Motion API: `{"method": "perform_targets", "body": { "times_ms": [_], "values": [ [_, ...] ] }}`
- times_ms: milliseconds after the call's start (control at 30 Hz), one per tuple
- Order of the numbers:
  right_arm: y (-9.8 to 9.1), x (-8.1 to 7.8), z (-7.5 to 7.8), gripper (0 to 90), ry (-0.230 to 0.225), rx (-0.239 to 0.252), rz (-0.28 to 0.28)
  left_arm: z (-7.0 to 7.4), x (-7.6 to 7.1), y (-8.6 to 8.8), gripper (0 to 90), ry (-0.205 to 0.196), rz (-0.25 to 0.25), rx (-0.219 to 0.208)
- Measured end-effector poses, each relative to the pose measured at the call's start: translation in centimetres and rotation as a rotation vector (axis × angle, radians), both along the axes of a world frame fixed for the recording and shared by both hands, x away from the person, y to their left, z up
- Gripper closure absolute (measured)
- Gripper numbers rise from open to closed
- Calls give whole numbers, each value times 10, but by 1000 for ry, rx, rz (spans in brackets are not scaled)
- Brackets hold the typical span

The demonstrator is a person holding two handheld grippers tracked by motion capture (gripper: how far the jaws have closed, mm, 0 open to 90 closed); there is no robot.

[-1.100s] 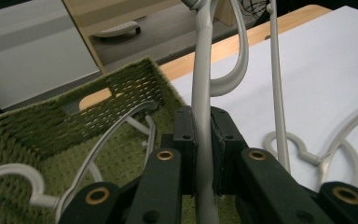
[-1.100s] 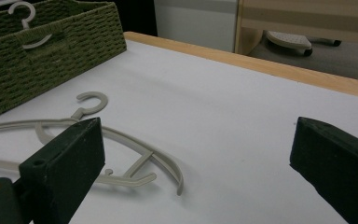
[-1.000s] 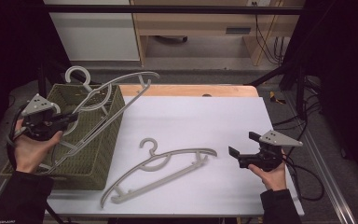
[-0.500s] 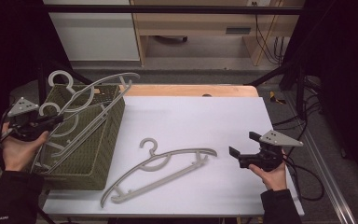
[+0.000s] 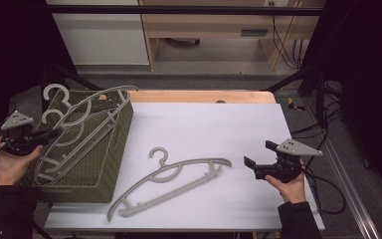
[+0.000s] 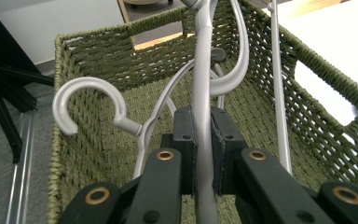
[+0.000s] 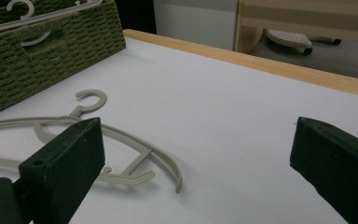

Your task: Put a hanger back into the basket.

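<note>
A green woven basket (image 5: 110, 149) stands at the table's left edge. My left gripper (image 5: 48, 133) hangs over its left side, shut on the bar of a grey plastic hanger (image 5: 97, 98) that leans tilted across the basket, its hook past the far rim. In the left gripper view the pads of my left gripper (image 6: 203, 116) clamp that hanger (image 6: 202, 70), and a second grey hanger (image 6: 89, 88) lies inside the basket (image 6: 98, 56). A third hanger (image 5: 179, 178) lies flat on the white tabletop. My right gripper (image 5: 254, 162) rests open to its right, jaws wide apart (image 7: 200, 172), with that hanger (image 7: 135, 156) just ahead.
The white table sheet (image 5: 219, 124) ends at a wooden strip (image 5: 204, 95) along the far edge. Cables (image 5: 328, 184) trail off the table's right side. A cabinet (image 5: 99, 35) and a wooden shelf unit (image 5: 214, 30) stand on the floor beyond.
My left hand has moved left and down, carrying the held hanger lower into the basket. The right gripper and the hanger on the table have stayed put.
</note>
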State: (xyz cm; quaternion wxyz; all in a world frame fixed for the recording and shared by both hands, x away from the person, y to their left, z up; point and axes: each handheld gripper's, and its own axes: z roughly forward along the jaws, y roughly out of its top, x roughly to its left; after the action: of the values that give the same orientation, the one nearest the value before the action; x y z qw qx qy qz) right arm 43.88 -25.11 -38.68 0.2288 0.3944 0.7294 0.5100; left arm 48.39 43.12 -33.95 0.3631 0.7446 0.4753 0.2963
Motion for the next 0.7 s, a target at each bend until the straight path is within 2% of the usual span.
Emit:
{"method": "perform_targets", "body": {
  "times_ms": [233,267,400,600,700],
  "values": [
    [1,1,-1,33,3,-2,-2,-2,-2,19,823,7,28,-6],
    [1,1,-1,34,2,-2,-2,-2,-3,22,823,8,30,3],
    [1,1,-1,33,4,-2,-2,-4,-3,26,823,18,34,2],
    [1,1,-1,33,8,-5,0,-4,-1,31,823,38,24,27],
    [1,1,-1,33,8,0,5,-4,-2,35,824,36,30,40]
  ]
}}
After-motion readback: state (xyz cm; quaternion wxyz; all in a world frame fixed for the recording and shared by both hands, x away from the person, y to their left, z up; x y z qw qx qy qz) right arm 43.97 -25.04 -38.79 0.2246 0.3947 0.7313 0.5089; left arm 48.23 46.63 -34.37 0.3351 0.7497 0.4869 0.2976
